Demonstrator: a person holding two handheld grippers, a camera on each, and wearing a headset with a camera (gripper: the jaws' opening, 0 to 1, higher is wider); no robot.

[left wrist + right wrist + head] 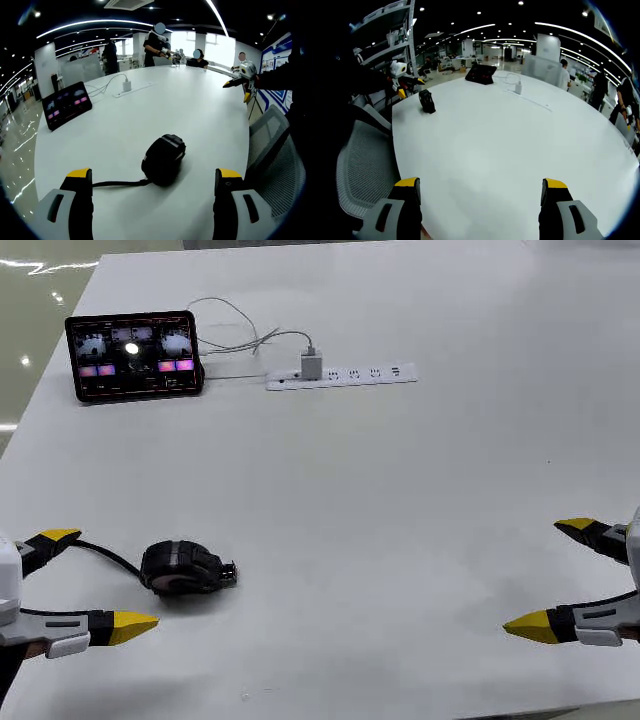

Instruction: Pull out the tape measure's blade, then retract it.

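The tape measure (185, 567), a black case, lies on the white table (400, 500) near its front left edge; no blade is drawn out of it; a black strap (105, 555) runs from the case across the table toward one jaw of the left gripper (115, 578), and whether it touches that jaw cannot be told; the left gripper sits just beside the case with its yellow-tipped jaws spread wide, holding nothing; in the left gripper view the case lies between the two jaws and a little ahead of them, apart from both; the right gripper (532, 575) hovers over the front right of the table, well apart from the tape measure, its jaws also spread wide with only bare tabletop between them; at the far left of the table a tablet (133, 355) stands propped with its screen lit; just beside it lie thin cables (240, 335) that lead to a white charger (312, 365) plugged into a white power strip (345, 375) lying flat; a grey mesh chair (362, 165) stands against the table edge in the right gripper view
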